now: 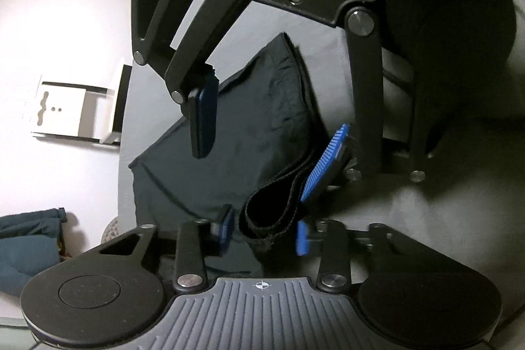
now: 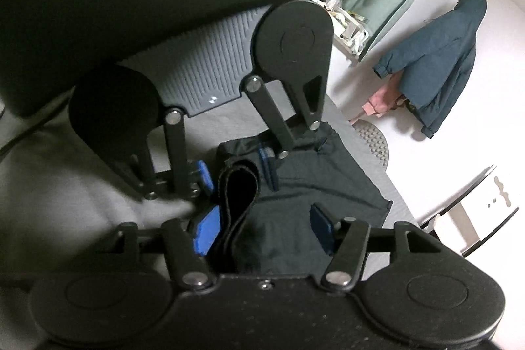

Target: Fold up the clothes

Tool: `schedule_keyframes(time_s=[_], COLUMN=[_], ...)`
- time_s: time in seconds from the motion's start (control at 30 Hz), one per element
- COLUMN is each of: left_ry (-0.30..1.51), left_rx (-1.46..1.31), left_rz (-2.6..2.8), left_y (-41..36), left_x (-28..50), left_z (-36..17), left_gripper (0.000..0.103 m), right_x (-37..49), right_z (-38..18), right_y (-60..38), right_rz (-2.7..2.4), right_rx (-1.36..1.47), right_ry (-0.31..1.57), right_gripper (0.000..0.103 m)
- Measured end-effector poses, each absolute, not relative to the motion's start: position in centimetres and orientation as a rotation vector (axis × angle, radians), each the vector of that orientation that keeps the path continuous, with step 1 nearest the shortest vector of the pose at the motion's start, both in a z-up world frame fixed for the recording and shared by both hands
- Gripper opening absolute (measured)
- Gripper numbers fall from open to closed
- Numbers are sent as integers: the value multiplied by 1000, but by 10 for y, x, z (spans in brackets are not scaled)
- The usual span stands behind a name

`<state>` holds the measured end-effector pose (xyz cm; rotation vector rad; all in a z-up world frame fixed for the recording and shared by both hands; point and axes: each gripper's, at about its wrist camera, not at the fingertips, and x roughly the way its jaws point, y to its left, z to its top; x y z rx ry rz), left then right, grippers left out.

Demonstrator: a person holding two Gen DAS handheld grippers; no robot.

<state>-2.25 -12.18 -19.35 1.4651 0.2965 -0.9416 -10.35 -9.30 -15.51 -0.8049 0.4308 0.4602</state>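
Both claws are hovering over a dark garment (image 1: pixel 236 150) that is lying folded on a grey bed sheet (image 1: pixel 426 218).

In the left wrist view, the left claw (image 1: pixel 262 233) is standing spread, with its blue pads (image 1: pixel 302 238) on either side of the garment's waistband loop (image 1: pixel 272 209), which is curling up between them; whether either pad is touching the band cannot be told. Opposite it, the right claw (image 1: pixel 262 133) is also spread wide, one finger over the cloth's middle and the other at the waistband edge.

In the right wrist view, the right claw (image 2: pixel 262 228) is straddling the garment (image 2: pixel 311 186), its jaws wide apart, with the waistband (image 2: pixel 239 186) lying just inside its left pad (image 2: pixel 206 232). The left claw (image 2: pixel 236 168) is facing it from beyond the cloth.

Farther off to the right claw's right, a teal jacket (image 2: pixel 436 61) is hanging against a white wall (image 2: pixel 492 22).
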Motion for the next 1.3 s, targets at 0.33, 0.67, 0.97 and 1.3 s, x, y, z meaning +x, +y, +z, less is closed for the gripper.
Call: schedule_keyframes(time_s=[0.33, 0.67, 0.97, 1.3], left_ry=[420, 525, 549, 562], left_rx=[1139, 869, 840, 842], left_rz=[-856, -799, -796, -789], left_y=[-120, -108, -80, -69], left_x=[5, 34, 35, 13], left_z=[-169, -149, -142, -137], left_gripper=[17, 18, 18, 18], right_x=[-97, -106, -103, -100], right_z=[-164, -186, -168, -159], right_y=[-96, -98, -111, -119], right_rz=[416, 286, 252, 378], right_rx=[-912, -1180, -1132, -1062], right_ry=[481, 372, 422, 514], right_gripper=[67, 67, 46, 8])
